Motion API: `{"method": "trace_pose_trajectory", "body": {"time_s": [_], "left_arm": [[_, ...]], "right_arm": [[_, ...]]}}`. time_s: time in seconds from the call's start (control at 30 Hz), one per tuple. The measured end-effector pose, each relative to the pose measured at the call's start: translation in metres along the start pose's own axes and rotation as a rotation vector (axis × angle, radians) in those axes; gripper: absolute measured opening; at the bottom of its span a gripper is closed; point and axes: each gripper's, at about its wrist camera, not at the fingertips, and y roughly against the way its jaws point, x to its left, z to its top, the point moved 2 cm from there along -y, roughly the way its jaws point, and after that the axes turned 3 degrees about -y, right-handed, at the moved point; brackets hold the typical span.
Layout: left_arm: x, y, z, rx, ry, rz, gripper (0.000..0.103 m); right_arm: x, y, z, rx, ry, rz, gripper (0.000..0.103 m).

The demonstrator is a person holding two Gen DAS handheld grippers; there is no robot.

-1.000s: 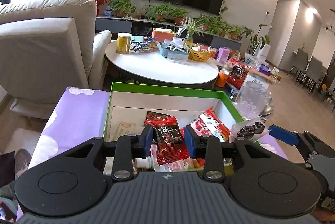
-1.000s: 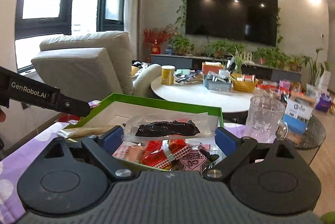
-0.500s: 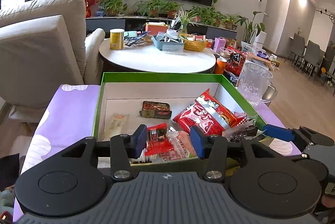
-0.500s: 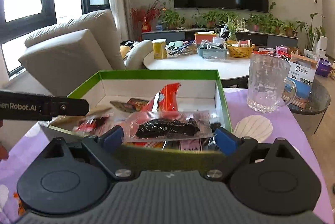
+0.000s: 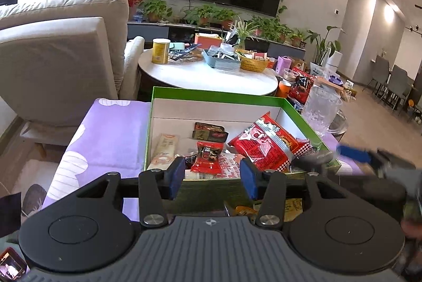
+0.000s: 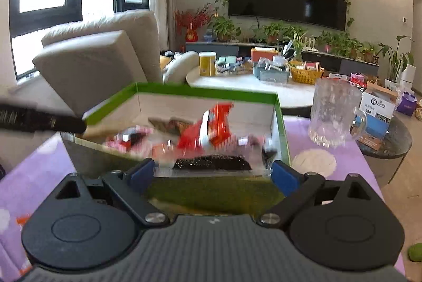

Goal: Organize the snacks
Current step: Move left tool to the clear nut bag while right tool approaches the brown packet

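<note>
A green-rimmed white box [image 5: 216,93] on the purple cloth holds several snack packets. My left gripper [image 5: 212,176] hangs open at the box's near wall, with nothing between its pads. Just beyond it a small red packet [image 5: 207,158] lies in the box, beside a big red packet [image 5: 263,144]. My right gripper [image 6: 213,173] is shut on a clear packet of dark snack [image 6: 211,163], held crosswise over the near wall of the box [image 6: 205,90]. The right gripper's blue fingertip [image 5: 353,152] shows blurred at the box's right corner.
A glass mug [image 6: 333,113] stands on the purple cloth [image 5: 110,134] right of the box. More packets [image 5: 287,206] lie in front of the box under my left gripper. A round white table [image 5: 205,76] with clutter stands behind, and a beige sofa [image 5: 58,52] is at left.
My left gripper opened and let go of the small red packet, which now lies in the box, then drew back. The right gripper keeps its clear packet, now nearer the box's front wall.
</note>
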Motion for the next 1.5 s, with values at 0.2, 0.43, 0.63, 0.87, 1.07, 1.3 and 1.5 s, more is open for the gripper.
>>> {"method": "trace_pose_trajectory", "body": {"time_s": [0.2,0.43,0.63,0.87,1.07,1.3,1.5], "left_arm": [[0.001,0.010,-0.001,-0.012,-0.009,-0.008,0.044],[0.004,0.005,-0.005,-0.010,0.016,0.003,0.044],[0.005,0.004,-0.010,0.004,0.016,-0.004,0.044],[0.003,0.007,-0.014,0.013,0.010,-0.001,0.044],[0.001,0.007,-0.020,0.034,-0.007,-0.016,0.044],[-0.020,-0.001,-0.041,0.111,-0.060,-0.102,0.044],[-0.032,-0.017,-0.051,0.162,-0.084,-0.106,0.044]], "right_arm": [[-0.010,-0.047,0.017,0.158,-0.127,-0.017,0.043],[-0.025,-0.028,0.009,0.080,-0.345,0.065,0.043],[-0.004,-0.025,-0.005,0.052,-0.051,-0.002,0.043],[-0.011,-0.034,-0.005,0.033,-0.056,-0.009,0.044],[0.000,-0.008,-0.011,0.004,0.012,-0.020,0.044],[-0.008,0.050,-0.044,-0.036,0.064,-0.052,0.044],[-0.033,0.060,-0.065,0.035,-0.011,-0.097,0.043]]}}
